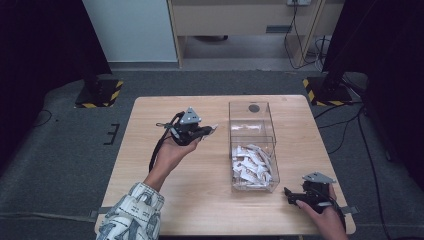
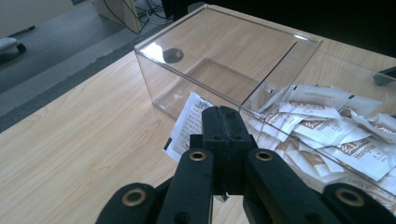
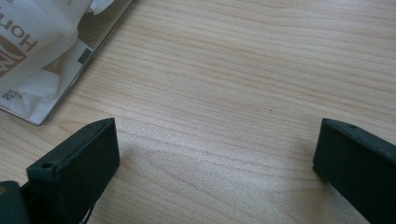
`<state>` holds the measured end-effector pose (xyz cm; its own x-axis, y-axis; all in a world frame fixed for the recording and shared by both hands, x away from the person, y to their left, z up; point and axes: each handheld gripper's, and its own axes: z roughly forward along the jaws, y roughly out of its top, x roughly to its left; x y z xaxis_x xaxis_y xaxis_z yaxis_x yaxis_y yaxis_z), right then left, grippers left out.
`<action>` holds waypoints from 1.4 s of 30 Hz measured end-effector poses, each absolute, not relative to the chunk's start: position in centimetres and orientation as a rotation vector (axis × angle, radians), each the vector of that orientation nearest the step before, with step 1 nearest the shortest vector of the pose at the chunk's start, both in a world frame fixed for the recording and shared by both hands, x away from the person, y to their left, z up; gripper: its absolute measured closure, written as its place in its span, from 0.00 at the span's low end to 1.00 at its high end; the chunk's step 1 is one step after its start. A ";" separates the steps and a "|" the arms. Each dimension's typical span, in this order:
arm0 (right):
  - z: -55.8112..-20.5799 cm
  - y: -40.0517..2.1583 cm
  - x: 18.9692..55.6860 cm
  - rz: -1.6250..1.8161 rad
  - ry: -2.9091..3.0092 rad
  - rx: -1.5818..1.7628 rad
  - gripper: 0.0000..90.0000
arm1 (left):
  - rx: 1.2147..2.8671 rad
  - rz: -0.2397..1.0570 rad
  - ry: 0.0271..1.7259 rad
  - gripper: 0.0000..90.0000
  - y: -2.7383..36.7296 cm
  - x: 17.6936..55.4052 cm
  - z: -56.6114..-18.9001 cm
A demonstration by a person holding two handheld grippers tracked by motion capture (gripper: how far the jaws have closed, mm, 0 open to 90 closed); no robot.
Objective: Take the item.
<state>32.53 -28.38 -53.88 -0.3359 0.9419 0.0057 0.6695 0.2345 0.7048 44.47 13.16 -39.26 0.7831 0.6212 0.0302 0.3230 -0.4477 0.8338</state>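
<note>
A clear plastic box point(image 1: 252, 145) with two compartments stands on the wooden table point(image 1: 165, 210). Its near compartment holds several white paper packets point(image 1: 251, 164); its far compartment point(image 2: 210, 70) is bare. My left gripper point(image 1: 206, 131) hovers just left of the box, shut on one white printed packet point(image 2: 189, 119) that sticks out past the jaws, outside the box wall. My right gripper point(image 1: 292, 194) rests low near the table's front right corner, open, with bare wood between its fingers point(image 3: 77, 163). The box's near corner and its packets point(image 3: 32, 51) lie beside it.
A dark round mark point(image 1: 254, 108) sits at the box's far end. Black stands with yellow-black striped bases point(image 1: 97, 92) flank the table's far corners. Cables point(image 1: 350, 125) trail on the grey carpet at right. A pale cabinet point(image 1: 240, 30) stands behind.
</note>
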 end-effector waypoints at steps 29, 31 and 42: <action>-53.9 -28.4 32.5 0.866 2.091 1.477 0.01 | 2.085 0.394 0.755 1.00 14.3 45.1 -42.3; -53.9 -28.4 32.5 0.867 2.091 1.478 0.01 | 2.084 0.392 0.761 1.00 14.4 45.1 -42.5; -53.9 -28.4 32.5 0.867 2.091 1.477 0.01 | 2.100 0.388 0.779 1.00 14.8 45.3 -43.4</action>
